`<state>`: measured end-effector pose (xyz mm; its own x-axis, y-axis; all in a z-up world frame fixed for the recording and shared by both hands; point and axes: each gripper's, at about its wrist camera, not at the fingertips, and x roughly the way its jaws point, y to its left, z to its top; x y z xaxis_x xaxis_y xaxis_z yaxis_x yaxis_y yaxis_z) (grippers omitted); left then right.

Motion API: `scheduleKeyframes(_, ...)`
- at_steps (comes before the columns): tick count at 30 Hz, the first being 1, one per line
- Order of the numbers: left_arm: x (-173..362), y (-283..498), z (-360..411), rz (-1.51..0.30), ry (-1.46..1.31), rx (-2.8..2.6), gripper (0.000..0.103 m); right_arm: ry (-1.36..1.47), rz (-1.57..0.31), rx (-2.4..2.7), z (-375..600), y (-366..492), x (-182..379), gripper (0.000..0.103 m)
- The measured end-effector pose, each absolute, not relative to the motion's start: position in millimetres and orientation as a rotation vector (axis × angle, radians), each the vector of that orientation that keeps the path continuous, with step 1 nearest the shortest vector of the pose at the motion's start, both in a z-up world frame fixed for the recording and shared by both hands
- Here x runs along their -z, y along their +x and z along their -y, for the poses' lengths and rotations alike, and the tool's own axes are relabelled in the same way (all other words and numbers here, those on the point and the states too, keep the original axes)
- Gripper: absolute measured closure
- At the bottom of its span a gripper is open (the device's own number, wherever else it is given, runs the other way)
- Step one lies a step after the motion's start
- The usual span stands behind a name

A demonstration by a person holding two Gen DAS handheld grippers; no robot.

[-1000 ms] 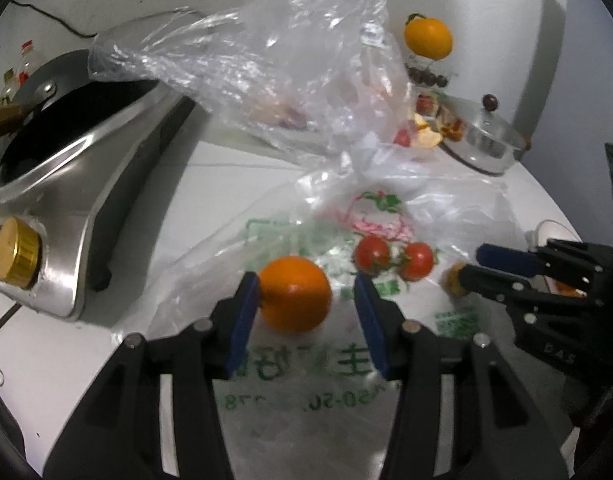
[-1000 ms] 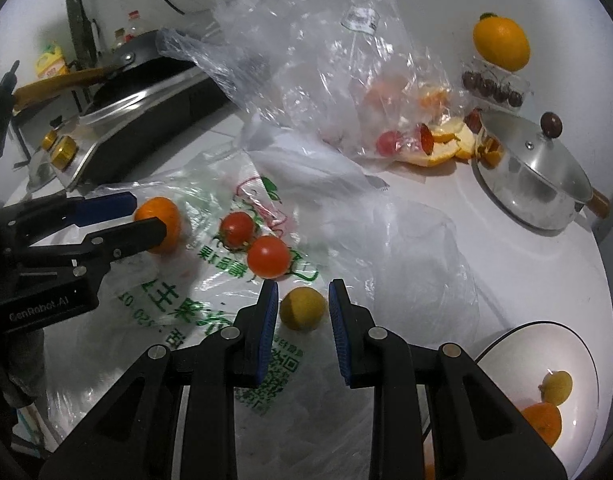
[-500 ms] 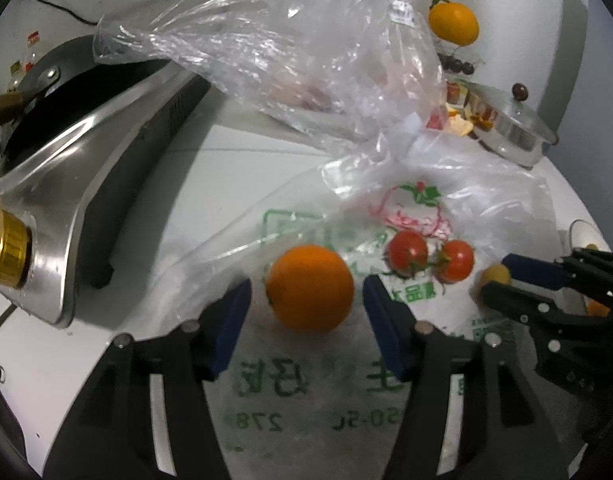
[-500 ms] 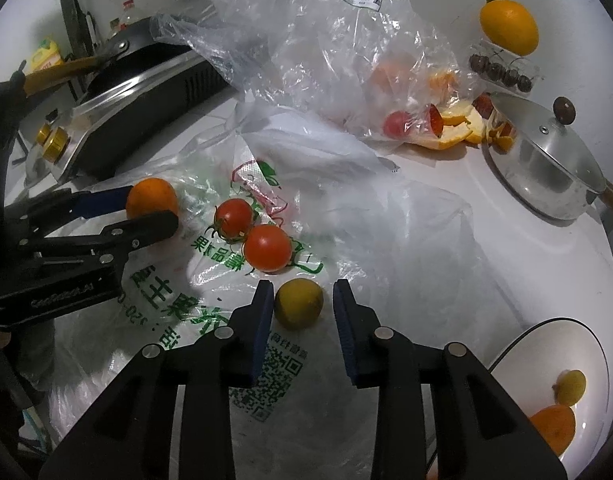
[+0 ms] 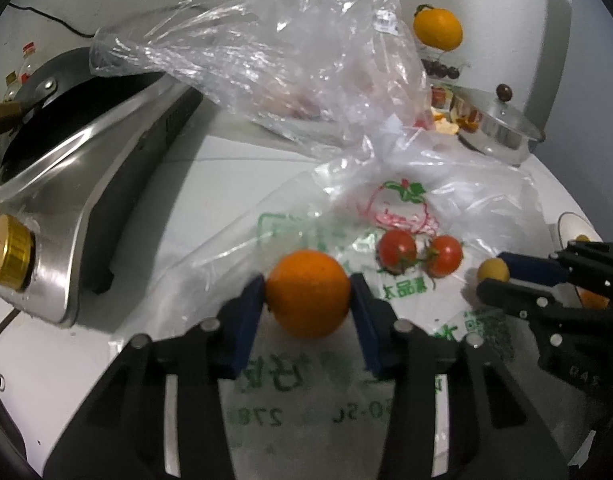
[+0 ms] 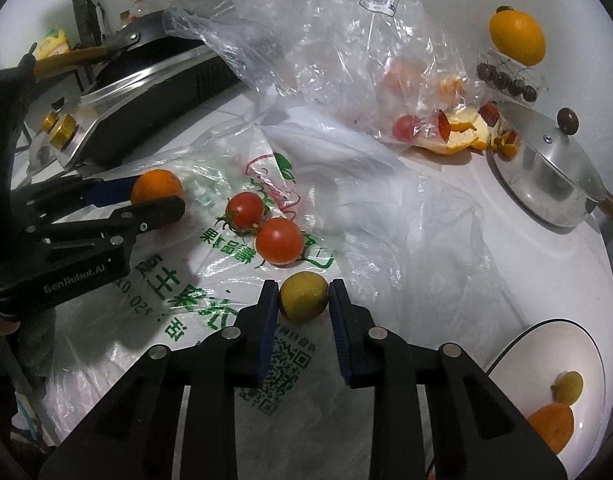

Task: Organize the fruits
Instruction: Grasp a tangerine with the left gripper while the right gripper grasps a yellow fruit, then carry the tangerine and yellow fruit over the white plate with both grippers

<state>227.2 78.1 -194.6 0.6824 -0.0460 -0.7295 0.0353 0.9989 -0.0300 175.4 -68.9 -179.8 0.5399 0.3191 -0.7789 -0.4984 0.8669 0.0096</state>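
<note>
Item: round orange fruit on printed plastic bag, between my closing left claw pads, touching. Small yellow-green fruit beside it, gripped by my right claw; white bowl lies right of that.

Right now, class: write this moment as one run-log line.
left tool: closing on orange | right tool: shut on yellow fruit | tomatoes: on bag | bowl: two fruits

The left hand-held gripper is angling downward, its jaws closing with both blue pads touching an orange. The right hand-held gripper is also angling downward, clamping a small yellow fruit.
</note>
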Motion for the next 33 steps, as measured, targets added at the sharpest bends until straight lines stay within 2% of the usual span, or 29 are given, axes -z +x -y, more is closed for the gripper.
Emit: scheduleKeyframes(33, 122.8, 127.6, -38.9, -0.663, -0.029, 0.143, 0.059, -0.205, -0.743, -0.47, 95.2, 88.4, 120.6, 0.075)
